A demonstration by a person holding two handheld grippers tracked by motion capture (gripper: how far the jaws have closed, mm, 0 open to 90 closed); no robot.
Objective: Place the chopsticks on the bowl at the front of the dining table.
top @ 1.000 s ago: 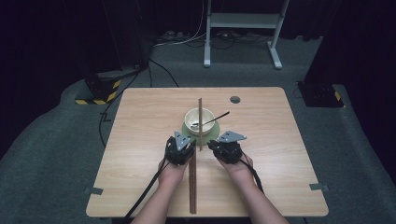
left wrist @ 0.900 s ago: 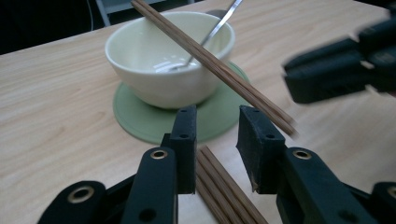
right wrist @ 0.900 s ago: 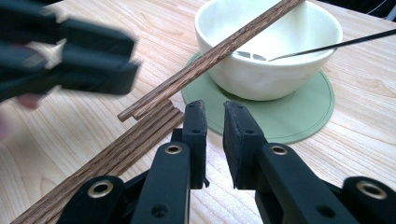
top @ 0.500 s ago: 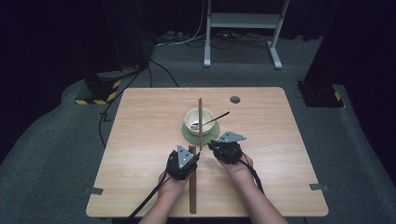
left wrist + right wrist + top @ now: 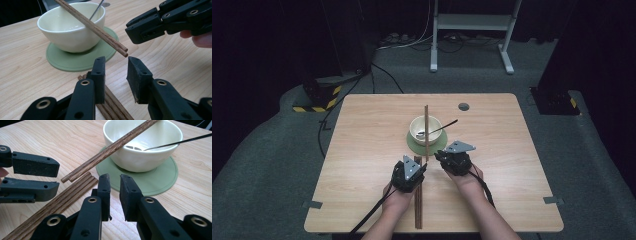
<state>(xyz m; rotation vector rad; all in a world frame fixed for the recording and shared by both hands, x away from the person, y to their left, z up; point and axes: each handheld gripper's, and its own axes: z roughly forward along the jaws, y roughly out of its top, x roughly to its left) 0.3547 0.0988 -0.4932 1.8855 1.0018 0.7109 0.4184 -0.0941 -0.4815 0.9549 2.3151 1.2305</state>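
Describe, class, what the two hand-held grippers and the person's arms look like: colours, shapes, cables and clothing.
Both the left gripper and the right gripper are black, each with two blocky jaws fixed by brass-ringed screws. Each carries a grey three-cornered plate on top, and a black cable trails back from each toward the person. The forearms are bare; no sleeves show.

Pale wood-grain table top [image 5: 362, 150], smooth, matt. Cream ceramic-looking bowl [image 5: 72, 30], smooth, glossy. Round green mat [image 5: 160, 180], matt, looks like soft plastic or rubber. Dark brown wooden chopsticks [image 5: 110, 147], visible grain, satin. Thin metal utensil handle [image 5: 180, 142], shiny. Both grippers' black jaws: matt plastic, finely rough pads, brass-coloured metal rivets.
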